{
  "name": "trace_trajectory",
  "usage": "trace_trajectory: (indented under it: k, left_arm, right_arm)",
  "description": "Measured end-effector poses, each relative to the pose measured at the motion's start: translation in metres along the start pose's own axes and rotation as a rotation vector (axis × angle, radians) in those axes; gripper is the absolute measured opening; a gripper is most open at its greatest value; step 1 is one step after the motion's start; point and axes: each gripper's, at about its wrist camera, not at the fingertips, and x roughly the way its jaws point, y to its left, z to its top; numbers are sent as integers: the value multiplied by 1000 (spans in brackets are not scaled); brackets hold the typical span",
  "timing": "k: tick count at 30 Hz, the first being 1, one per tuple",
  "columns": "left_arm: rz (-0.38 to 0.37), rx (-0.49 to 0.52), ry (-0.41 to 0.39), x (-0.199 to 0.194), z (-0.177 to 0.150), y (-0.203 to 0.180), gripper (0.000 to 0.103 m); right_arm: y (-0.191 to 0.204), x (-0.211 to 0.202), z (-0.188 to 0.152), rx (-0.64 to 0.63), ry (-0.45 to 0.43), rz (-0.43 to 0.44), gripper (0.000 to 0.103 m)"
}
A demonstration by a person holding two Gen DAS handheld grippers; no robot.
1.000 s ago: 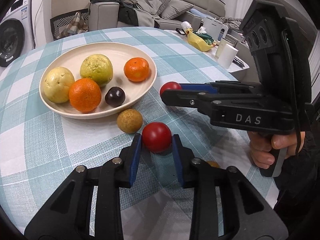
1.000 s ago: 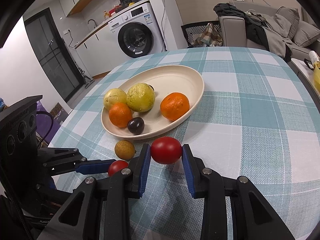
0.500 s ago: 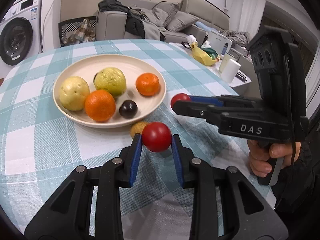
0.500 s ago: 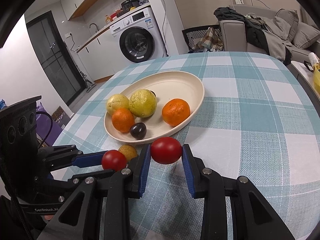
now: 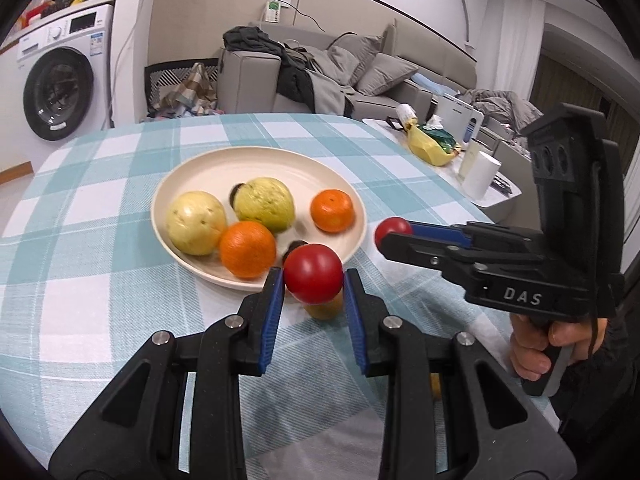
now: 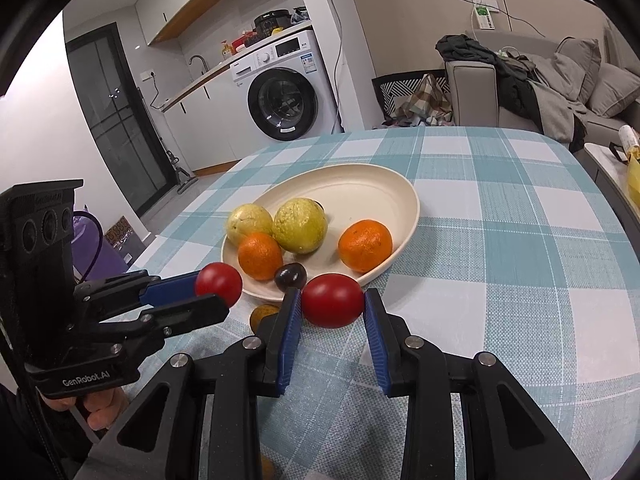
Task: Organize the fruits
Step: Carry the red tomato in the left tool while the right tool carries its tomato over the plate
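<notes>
A cream plate [image 5: 352, 204] on the checked tablecloth holds two yellow-green fruits, two oranges and a dark plum [image 6: 291, 276]. My left gripper [image 5: 313, 280] is shut on a red tomato [image 5: 314, 276], lifted off the cloth just short of the plate's near rim. A small brown fruit [image 5: 325, 311] lies on the cloth right under it. My right gripper [image 6: 332, 304] is shut on a second red tomato [image 6: 332, 300], beside the plate [image 6: 400, 200] at its near right edge. In the right wrist view the left gripper's tomato [image 6: 218, 283] hangs to the left.
A small yellow-orange fruit [image 5: 434, 386] peeks out behind my left gripper's right finger. To the right stands a low side table with a white cup [image 5: 480, 174] and a yellow bag [image 5: 430, 146]. A sofa [image 5: 340, 76] and a washing machine [image 6: 284, 96] lie past the table's far edge.
My left gripper has risen with its tomato and come closer to the plate, now hanging over the brown fruit. The right gripper has stayed near the plate's edge with its tomato.
</notes>
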Motion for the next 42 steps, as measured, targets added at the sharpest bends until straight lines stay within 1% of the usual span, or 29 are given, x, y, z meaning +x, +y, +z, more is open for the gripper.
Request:
trace_trajectory:
  k: [5,14,20,28,34,42]
  left_arm:
    - [38,12,-18,0,4,2,27]
    - [73,11,-20,9,11,7,27]
    - [75,18,13,21,10,9,27]
    - [61,-5,50,36,12,14,27]
    - [50,-11,64,42,13,16,27]
    - [60,-21,54,44,18,23,27]
  right_arm:
    - [3,2,4,-4,-11,-2,32]
    - [7,10,11,-7,-19,1,32]
    - [9,16,16,-11,-15,-2,32]
    - [7,26,20,-1,-2,-5,32]
    - [7,33,19,-3,24,-11,32]
    - [6,35,22,6,24,-19,32]
